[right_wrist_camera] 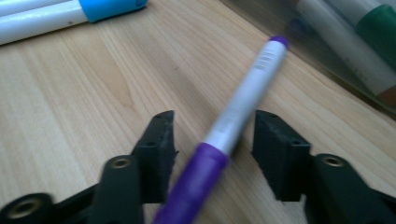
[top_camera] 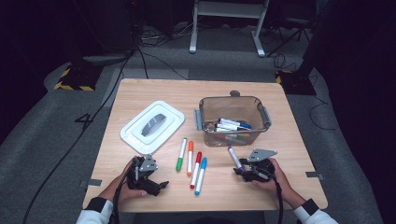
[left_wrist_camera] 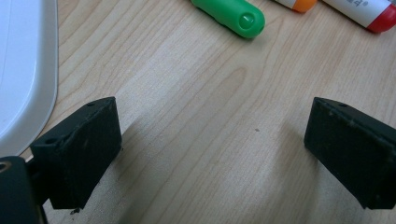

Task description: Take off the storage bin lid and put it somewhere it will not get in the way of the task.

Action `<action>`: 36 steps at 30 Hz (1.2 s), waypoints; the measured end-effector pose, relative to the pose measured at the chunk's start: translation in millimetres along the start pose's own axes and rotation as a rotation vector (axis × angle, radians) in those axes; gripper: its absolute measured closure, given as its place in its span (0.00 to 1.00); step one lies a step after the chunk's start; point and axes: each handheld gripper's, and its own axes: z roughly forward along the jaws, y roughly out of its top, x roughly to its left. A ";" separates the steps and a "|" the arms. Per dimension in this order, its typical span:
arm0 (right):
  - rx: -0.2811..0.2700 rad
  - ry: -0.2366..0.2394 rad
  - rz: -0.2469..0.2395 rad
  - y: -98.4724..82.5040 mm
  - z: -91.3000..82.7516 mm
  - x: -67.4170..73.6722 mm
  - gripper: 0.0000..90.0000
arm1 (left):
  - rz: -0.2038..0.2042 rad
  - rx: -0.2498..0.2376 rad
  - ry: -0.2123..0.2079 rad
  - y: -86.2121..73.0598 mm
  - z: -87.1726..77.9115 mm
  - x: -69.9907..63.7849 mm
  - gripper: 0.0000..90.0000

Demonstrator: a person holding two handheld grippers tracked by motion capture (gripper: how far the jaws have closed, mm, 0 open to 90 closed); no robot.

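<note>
Now the purple marker [right_wrist_camera: 243,105] lies on the table [top_camera: 140,91] just in front of the clear bin [top_camera: 233,119], between your right gripper's [right_wrist_camera: 212,133] jaws, which straddle it with gaps either side, not yet pinching. Centre the barrel near the cap before closing, so it lifts level. Your right hand sits low, jaws pointing leftward. Your left gripper [left_wrist_camera: 210,140] rests wide apart, empty, beside the white lid [left_wrist_camera: 23,70].

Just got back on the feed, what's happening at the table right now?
A person is clearing markers off the table into the clear bin, which already holds a few. The right claw straddles the purple marker lying on the wood beside the bin; there are gaps on both sides, so it is not gripped yet. The left claw rests open on bare wood near the white lid. Green, orange, red and blue markers remain.
</note>
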 end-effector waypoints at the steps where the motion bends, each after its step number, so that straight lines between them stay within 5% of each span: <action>1: 0.005 0.003 -0.003 -0.8 -1.4 -1.2 0.62 | 0.000 0.000 0.000 0.0 0.0 0.0 0.05; 20: 0.032 0.052 -0.030 -9.9 -14.3 -14.7 0.81 | 0.000 0.000 0.000 -0.1 0.0 -0.1 0.05; 36: 0.008 0.120 -0.112 -5.3 -20.7 -11.9 0.82 | 0.001 0.000 -0.001 0.0 0.0 0.1 0.05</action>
